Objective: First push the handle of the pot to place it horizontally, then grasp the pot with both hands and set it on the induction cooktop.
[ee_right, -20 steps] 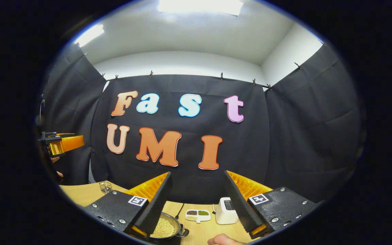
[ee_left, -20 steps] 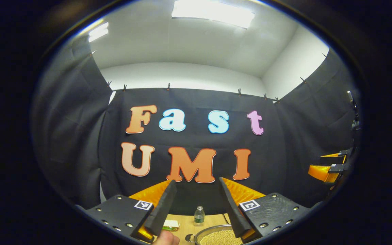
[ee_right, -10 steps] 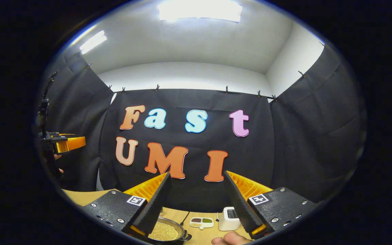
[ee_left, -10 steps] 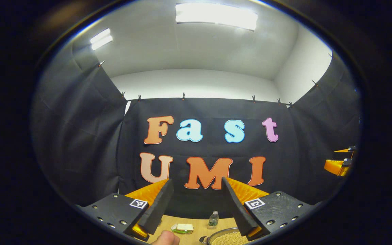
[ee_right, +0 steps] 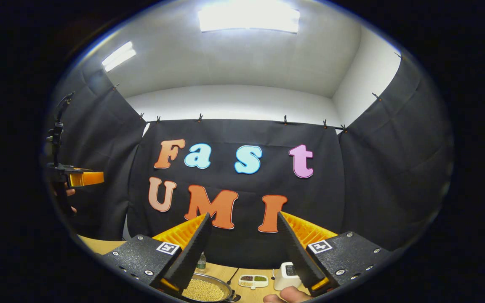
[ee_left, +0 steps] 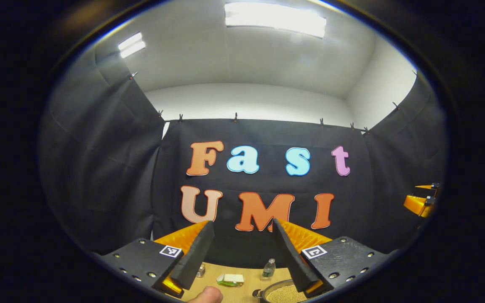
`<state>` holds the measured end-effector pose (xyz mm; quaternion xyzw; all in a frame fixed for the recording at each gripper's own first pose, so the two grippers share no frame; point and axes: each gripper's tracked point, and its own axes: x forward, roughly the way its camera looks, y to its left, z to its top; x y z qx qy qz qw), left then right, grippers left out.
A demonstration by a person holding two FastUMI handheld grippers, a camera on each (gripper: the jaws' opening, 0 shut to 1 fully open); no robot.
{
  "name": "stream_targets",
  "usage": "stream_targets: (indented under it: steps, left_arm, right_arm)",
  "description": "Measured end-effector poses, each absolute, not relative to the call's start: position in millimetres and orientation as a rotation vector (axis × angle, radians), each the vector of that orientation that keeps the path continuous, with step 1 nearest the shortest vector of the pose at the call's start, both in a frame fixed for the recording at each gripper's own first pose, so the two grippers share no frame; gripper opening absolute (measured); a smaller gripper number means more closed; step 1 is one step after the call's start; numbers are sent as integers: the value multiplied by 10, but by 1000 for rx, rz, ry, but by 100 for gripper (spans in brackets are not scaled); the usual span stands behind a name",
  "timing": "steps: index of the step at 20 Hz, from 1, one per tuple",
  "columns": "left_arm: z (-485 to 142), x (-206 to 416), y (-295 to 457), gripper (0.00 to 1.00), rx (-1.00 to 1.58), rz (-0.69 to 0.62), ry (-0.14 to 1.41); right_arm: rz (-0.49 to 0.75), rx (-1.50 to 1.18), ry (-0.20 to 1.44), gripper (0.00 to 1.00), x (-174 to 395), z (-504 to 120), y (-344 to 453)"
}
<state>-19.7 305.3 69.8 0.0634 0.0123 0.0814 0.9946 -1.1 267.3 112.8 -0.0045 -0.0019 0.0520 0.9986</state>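
The pot (ee_right: 209, 289) is a round metal pan filled with small pale yellow grains, resting on the wooden table (ee_right: 95, 245). It lies below the right gripper (ee_right: 242, 223), beneath its left finger, and under the right finger of the left gripper (ee_left: 240, 229). Both grippers hang above it, fingers spread wide, holding nothing.

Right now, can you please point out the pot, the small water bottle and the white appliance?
pot (ee_right: 203, 289): right gripper view, on the yellow grains inside it.
small water bottle (ee_left: 269, 268): left gripper view, on its clear body.
white appliance (ee_right: 286, 276): right gripper view, on its front face.
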Motion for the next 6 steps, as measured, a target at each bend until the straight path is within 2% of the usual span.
stream_targets:
  steps: [6]
  left_arm:
    - [706,-231,3086,87,127,165,9]
  right_arm:
    - [119,-4,7,95,19,1068,2730]
